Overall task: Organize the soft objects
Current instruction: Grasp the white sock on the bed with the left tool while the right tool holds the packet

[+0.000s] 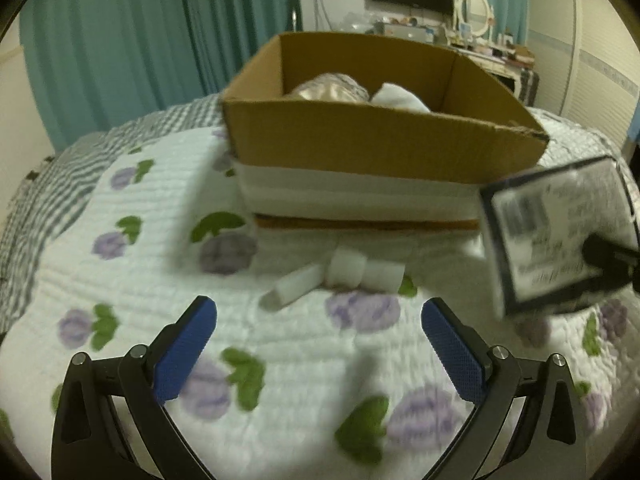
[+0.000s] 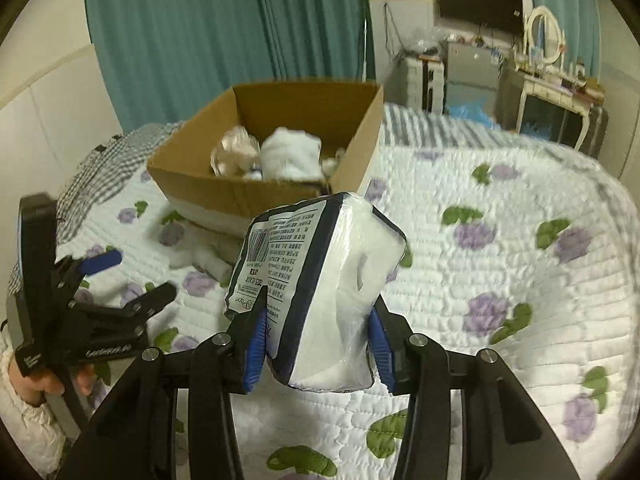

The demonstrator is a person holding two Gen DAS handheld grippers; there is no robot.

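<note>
A cardboard box [image 1: 360, 140] stands on the bed and holds a pale satin bundle [image 1: 332, 88] and a white soft item [image 1: 400, 98]; the box also shows in the right wrist view [image 2: 224, 188]. My right gripper [image 2: 316, 344] is shut on a plastic-wrapped tissue pack [image 2: 320, 276] and holds it above the quilt, short of the box. The pack shows at the right of the left wrist view [image 1: 560, 232]. My left gripper [image 1: 320, 344] is open and empty over the quilt. Several white foam blocks [image 1: 340, 276] lie in front of the box.
The bed has a white quilt [image 2: 500, 264] with purple flowers and a grey checked cover [image 1: 52, 188] at the left. Teal curtains [image 1: 140, 32] hang behind. A dresser with a mirror [image 2: 548, 76] and a wall TV [image 2: 480, 0] stand at the back right.
</note>
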